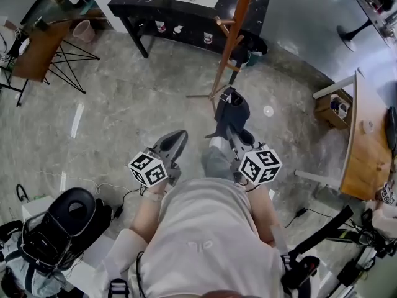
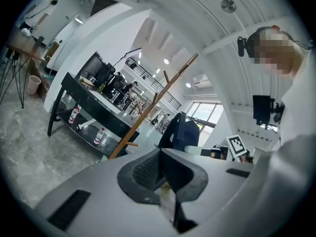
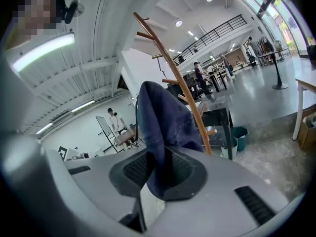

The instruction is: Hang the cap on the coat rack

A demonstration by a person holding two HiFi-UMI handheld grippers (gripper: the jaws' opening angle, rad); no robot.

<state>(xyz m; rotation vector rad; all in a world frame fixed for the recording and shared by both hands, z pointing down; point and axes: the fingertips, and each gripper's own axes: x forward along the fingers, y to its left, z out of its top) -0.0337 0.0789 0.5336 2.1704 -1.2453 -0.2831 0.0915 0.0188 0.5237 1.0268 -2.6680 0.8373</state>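
My right gripper [image 1: 229, 126] is shut on a dark navy cap [image 1: 232, 107], which it holds out in front of me, short of the coat rack's base. In the right gripper view the cap [image 3: 163, 127] stands up from between the shut jaws [image 3: 158, 176]. The wooden coat rack [image 1: 232, 40] rises just beyond it, its pegs [image 3: 148, 36] bare. My left gripper [image 1: 176, 138] hangs to the left at the same height, shut with nothing in it [image 2: 159, 170]. From the left gripper view the cap [image 2: 180, 130] shows to the right of the rack's pole [image 2: 153, 105].
A black table [image 1: 131, 4] with bottles on its lower shelf stands behind the rack. A wooden desk [image 1: 367, 157] lies to the right, a wooden folding table [image 1: 36, 49] and a pink bin [image 1: 84, 30] at far left. A black bag [image 1: 68, 219] sits on the floor near my left.
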